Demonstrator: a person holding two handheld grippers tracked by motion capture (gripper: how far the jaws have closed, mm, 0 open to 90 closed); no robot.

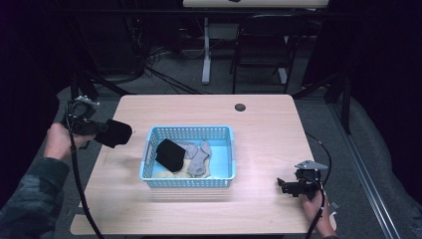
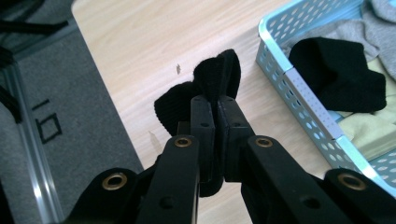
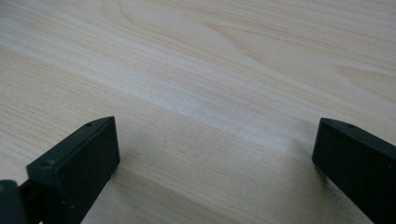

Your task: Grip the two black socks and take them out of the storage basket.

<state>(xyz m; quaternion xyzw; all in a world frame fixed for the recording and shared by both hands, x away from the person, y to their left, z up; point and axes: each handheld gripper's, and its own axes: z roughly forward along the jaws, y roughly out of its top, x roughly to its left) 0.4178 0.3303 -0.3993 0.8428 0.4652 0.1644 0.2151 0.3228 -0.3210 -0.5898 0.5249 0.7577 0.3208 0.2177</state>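
Note:
A black sock (image 1: 115,133) (image 2: 205,84) hangs over the table's left edge, pinched in my left gripper (image 1: 102,133) (image 2: 215,100), which is shut on it. To its right stands a light blue basket (image 1: 191,131) (image 2: 299,93). Inside lie another black sock (image 1: 170,153) (image 2: 336,70), grey socks (image 1: 199,157) and a pale yellow one (image 1: 166,174). My right gripper (image 1: 283,186) (image 3: 215,154) rests low over bare wood at the table's front right, open, with nothing between its jaws.
The wooden table (image 1: 259,129) has a dark round grommet hole (image 1: 240,107) near its far edge. A chair (image 1: 259,45) and a desk leg (image 1: 206,50) stand on the carpet behind. Cables trail from both grippers.

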